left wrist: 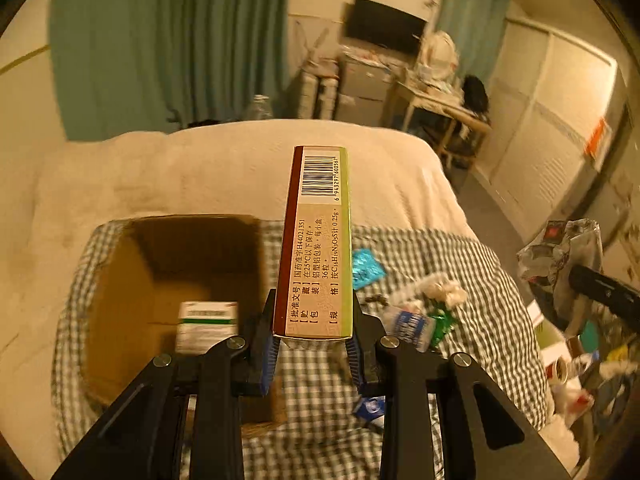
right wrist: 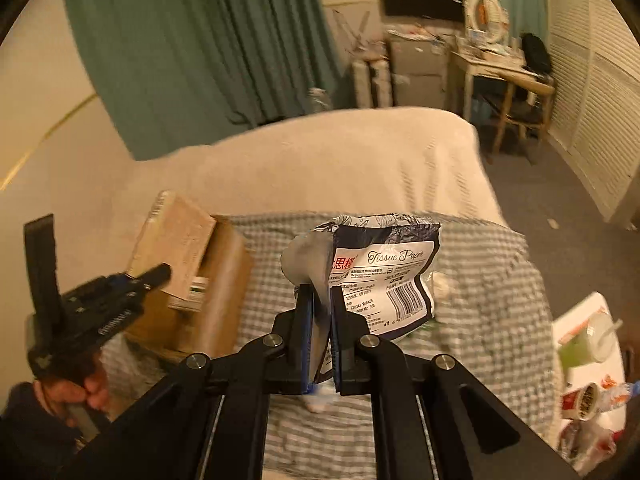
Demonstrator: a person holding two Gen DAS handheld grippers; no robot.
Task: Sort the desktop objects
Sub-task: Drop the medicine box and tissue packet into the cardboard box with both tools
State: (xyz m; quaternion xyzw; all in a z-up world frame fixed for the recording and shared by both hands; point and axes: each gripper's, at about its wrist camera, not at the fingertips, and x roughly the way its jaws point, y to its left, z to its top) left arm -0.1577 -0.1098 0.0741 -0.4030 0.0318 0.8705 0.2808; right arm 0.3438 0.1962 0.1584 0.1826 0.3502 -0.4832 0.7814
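Left wrist: my left tool [left wrist: 314, 344] clamps medicine box [left wrist: 316, 248] by its end; right tool [right wrist: 321, 344] pinches tissue pack [right wrist: 384, 276] (thin film, could slip).

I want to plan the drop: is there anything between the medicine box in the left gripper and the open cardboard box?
Nothing visible blocks it. The left gripper holds the medicine box above the checked cloth; the cardboard box lies open beside it, with only one small carton inside.

Both wrist cameras look steeply down from close above, sharing the checked blanket [left wrist: 480, 280] and cardboard box [right wrist: 224, 280].
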